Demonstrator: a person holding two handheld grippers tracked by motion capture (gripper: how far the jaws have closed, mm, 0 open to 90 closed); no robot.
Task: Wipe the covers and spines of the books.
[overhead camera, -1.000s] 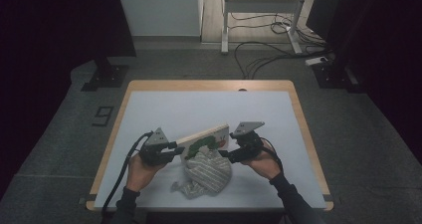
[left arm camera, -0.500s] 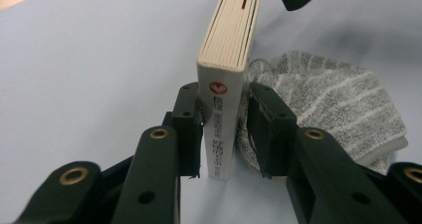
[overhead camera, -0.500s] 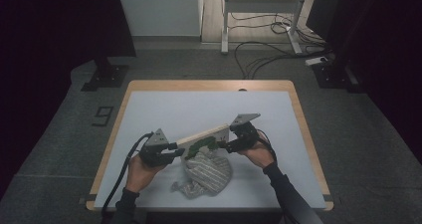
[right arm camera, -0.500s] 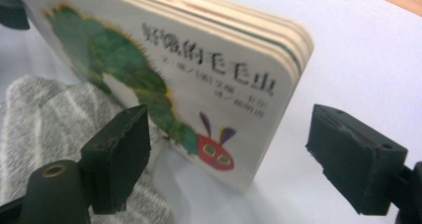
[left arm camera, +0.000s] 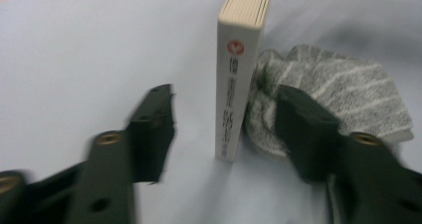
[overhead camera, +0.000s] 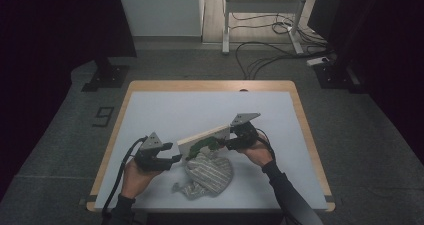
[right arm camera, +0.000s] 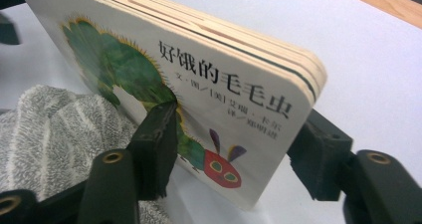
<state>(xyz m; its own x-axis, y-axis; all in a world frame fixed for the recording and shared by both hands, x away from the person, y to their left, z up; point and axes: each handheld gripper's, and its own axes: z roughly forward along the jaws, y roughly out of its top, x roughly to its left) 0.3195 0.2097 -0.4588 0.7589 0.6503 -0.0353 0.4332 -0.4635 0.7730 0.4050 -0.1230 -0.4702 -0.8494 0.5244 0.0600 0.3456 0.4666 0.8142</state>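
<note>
Handover of the board book (overhead camera: 204, 136) has just happened: the left claw (overhead camera: 175, 159) has just been opening, and in the left gripper view its jaws stand apart on either side of the book's spine end (left arm camera: 239, 79) without touching it, so it has let go. The right claw (overhead camera: 227, 144) has just been closing, and in the right gripper view its jaws are clamped on the book's far end, one on the caterpillar cover (right arm camera: 164, 104) and one on the back. Judged from this, the book's weight is now on the right claw alone, and the left is free to back off. Book hangs on edge and tilted, just above the tabletop (overhead camera: 150, 110) near its front edge, roughly mid-width, the low end toward the left claw. A grey striped knit cloth (overhead camera: 207, 174) lies crumpled just under and in front of it, toward the front edge. Against the earlier frames, the left hand (overhead camera: 136, 175) sits slightly farther from the book's end, and the right hand (overhead camera: 257, 152) has shifted a little inward toward the book; cloth unchanged.
</note>
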